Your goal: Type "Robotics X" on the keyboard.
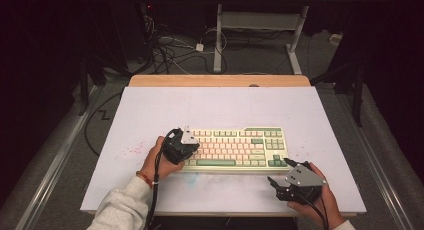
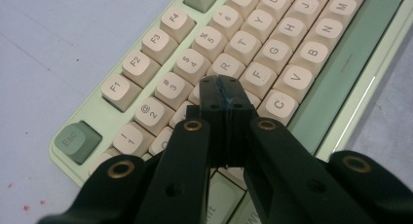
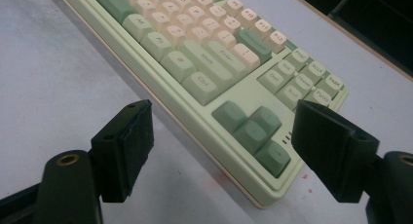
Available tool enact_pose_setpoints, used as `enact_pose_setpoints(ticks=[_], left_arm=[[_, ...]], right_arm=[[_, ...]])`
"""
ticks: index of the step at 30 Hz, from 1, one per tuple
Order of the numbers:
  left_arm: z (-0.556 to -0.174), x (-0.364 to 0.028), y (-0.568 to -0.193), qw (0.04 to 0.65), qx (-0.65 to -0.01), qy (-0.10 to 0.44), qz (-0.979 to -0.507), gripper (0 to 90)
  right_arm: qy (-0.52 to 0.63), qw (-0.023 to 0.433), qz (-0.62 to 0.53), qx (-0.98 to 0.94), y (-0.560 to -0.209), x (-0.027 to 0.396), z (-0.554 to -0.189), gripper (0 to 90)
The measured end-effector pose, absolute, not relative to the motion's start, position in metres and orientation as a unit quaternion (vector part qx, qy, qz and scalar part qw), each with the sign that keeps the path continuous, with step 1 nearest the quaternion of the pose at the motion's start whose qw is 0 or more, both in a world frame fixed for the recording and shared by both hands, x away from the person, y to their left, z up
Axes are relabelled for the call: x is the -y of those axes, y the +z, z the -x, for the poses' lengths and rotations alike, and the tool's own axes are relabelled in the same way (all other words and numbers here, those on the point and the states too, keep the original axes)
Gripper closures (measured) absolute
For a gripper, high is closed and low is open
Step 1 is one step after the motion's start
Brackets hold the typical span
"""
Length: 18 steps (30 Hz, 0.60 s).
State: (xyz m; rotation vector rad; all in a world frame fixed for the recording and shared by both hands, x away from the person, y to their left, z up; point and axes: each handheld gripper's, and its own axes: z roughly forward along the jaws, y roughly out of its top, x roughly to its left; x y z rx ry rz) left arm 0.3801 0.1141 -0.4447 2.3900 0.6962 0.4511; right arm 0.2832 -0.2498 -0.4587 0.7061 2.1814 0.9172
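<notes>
A cream and green keyboard point(image 1: 240, 147) lies in the middle of the white table top. My left gripper point(image 1: 181, 142) hangs over the keyboard's left end, held by a hand in a grey sleeve. In the left gripper view its jaws are shut, pad against pad with nothing between them, and the left gripper point(image 2: 224, 90) tips sit just above the letter keys of the keyboard point(image 2: 272, 48), near D. My right gripper point(image 1: 280, 172) stands open just off the keyboard's front right corner. In the right gripper view the right gripper point(image 3: 224, 117) jaws stand wide apart, framing the arrow keys of the keyboard point(image 3: 195, 53).
The white table top point(image 1: 215, 107) has a wooden strip point(image 1: 220, 80) along its far edge and red specks point(image 1: 131, 151) left of the keyboard. Beyond it, cables point(image 1: 170, 50) and a desk frame point(image 1: 218, 35) stand on the dark floor.
</notes>
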Motion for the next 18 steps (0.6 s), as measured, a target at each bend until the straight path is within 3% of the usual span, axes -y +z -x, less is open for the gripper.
enact_pose_setpoints(ticks=[18], left_arm=[[-0.377, -0.1108, -0.4492, 0.29, -0.257, 0.177, -0.905, 86.9]], right_arm=[[0.35, 0.333, -0.267, -0.834, -0.458, 0.2501, -0.2829, 24.2]])
